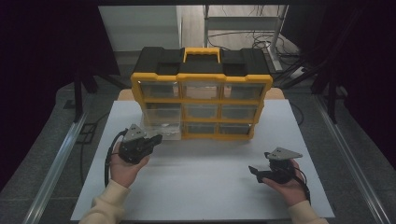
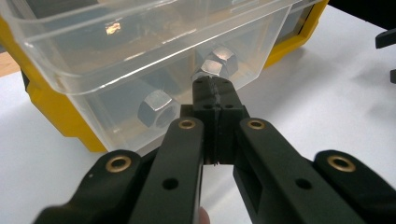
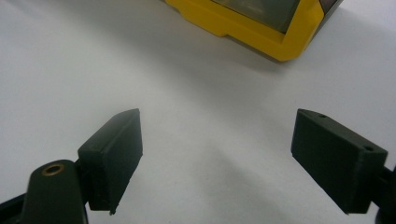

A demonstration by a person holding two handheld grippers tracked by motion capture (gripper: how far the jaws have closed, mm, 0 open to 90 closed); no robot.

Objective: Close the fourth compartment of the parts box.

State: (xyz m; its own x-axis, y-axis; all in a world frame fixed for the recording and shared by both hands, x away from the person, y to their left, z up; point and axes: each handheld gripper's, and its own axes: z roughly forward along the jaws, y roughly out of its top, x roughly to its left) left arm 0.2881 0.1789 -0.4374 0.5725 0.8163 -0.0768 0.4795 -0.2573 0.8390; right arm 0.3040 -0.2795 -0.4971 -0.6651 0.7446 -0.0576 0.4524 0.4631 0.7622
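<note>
The left gripper [image 2: 214,88] has its jaws pressed together at the front wall of a clear drawer [image 2: 140,60] — pulled out from the bottom left of the yellow organizer [image 1: 201,100] on the white table [image 1: 205,186]. Whether they pinch the drawer's lip, I cannot tell. Steel nuts [image 2: 156,107] lie inside. The right gripper [image 3: 219,154] hovers well apart — jaws wide, empty.
</note>
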